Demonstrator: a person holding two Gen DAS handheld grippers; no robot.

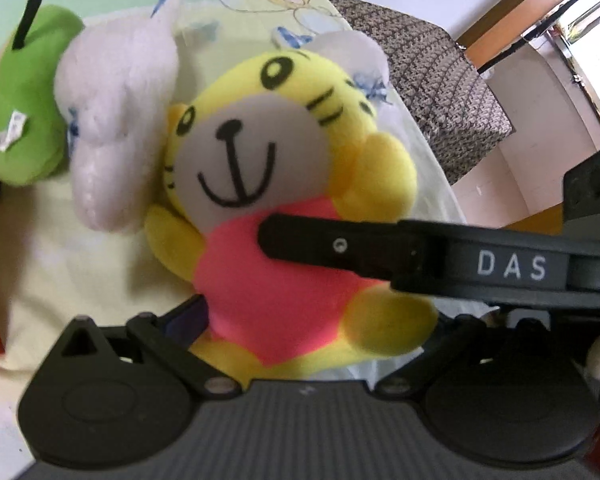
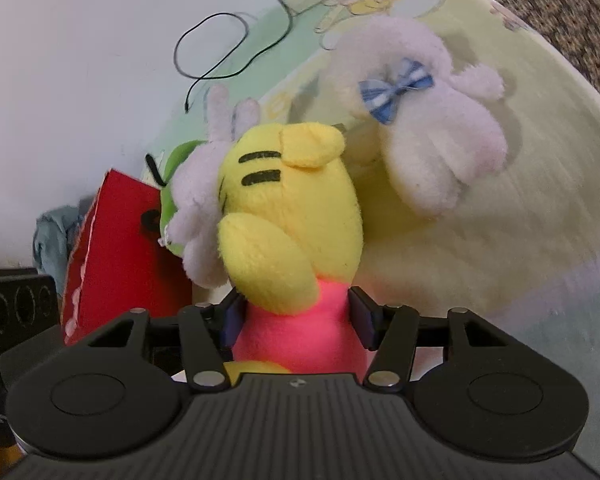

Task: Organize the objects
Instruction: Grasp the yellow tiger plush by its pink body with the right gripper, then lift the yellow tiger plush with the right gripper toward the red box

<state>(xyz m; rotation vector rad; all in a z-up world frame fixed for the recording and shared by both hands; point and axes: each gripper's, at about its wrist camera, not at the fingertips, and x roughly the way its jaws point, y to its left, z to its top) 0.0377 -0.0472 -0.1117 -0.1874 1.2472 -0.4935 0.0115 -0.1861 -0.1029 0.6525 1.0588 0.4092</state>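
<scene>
Underneath, a pale cartoon-print sheet [image 1: 100, 256] covers the surface; a white wall rises behind it. The tiger plush [image 2: 296, 216] stands upright, head up, between two white plush toys. The right gripper [image 2: 298, 318] clamps its pink torso half-open. The left gripper [image 1: 284, 312] flanks the plush; its grip is unclear.

We count one yellow tiger plush [image 1: 268, 184] in a pink shirt, two white rabbit plushes, one [image 2: 432, 136] with a blue checked bow and another [image 1: 116, 120] beside the tiger, one green plush [image 1: 24, 120], one red box [image 2: 120, 252], and one loose black cable [image 2: 212, 52].
</scene>
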